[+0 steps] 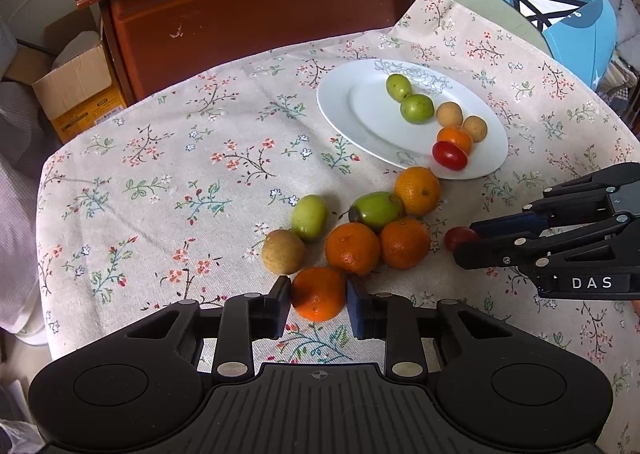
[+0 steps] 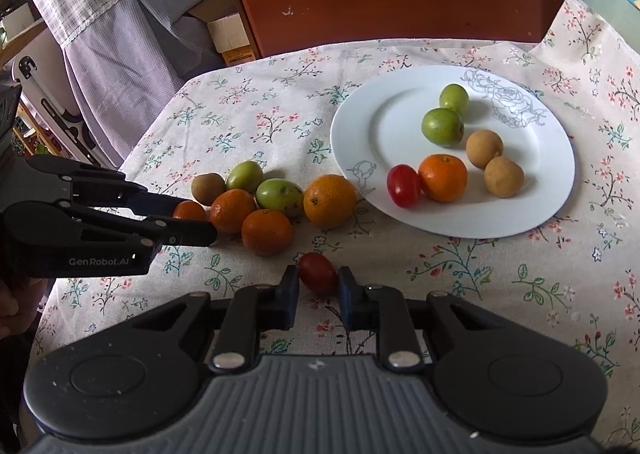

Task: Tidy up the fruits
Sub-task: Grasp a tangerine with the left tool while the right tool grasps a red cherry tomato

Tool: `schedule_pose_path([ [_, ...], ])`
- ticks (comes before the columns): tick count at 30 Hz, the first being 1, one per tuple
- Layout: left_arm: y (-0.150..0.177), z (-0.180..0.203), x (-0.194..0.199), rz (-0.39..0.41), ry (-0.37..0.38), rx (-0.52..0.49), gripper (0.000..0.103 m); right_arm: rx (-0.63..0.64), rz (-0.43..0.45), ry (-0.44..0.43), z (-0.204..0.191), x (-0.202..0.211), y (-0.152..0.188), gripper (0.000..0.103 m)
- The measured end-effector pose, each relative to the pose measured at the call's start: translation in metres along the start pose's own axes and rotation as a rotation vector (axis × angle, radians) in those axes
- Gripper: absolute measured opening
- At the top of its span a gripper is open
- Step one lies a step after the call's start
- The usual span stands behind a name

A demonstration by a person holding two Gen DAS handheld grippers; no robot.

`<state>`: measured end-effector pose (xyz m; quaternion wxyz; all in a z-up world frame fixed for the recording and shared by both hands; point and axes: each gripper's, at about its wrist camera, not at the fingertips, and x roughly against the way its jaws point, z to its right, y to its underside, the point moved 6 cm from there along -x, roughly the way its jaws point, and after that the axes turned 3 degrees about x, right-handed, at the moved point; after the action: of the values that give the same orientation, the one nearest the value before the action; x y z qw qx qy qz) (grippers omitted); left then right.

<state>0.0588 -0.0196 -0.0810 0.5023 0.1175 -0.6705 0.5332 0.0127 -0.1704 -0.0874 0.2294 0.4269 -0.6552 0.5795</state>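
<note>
I've got the floral tablecloth [image 1: 180, 182] filling the frame, wooden cabinet [image 1: 256, 14] at the top, cardboard box [image 1: 76, 86] upper left, half cut off. White plate [image 2: 360, 142] upper right carries six fruits. My left gripper [image 1: 319, 300] pinches a mandarin [image 1: 318, 294]; my right gripper [image 2: 318, 286] brackets a cherry tomato [image 2: 318, 273], pads touching, grip firmness unclear.

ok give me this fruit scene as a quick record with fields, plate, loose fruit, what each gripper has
surface: floral tablecloth
plate: round white plate holding two green fruits, two tan round fruits, one orange, one red tomato
loose fruit: pile beside the plate, with oranges, green fruits and a tan one
left gripper: jaws around a small orange mandarin
right gripper: jaws around a small red cherry tomato
</note>
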Motion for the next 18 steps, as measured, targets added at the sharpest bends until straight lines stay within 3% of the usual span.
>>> schedule_pose_path([
  [10, -0.007, 0.004, 0.015, 0.020, 0.006, 0.014, 0.027, -0.015, 0.024, -0.021, -0.002, 0.005, -0.005, 0.021],
  [18, -0.024, 0.009, 0.031, 0.088, 0.019, 0.039, 0.027, -0.047, 0.068, -0.026, 0.002, 0.014, -0.015, 0.021],
])
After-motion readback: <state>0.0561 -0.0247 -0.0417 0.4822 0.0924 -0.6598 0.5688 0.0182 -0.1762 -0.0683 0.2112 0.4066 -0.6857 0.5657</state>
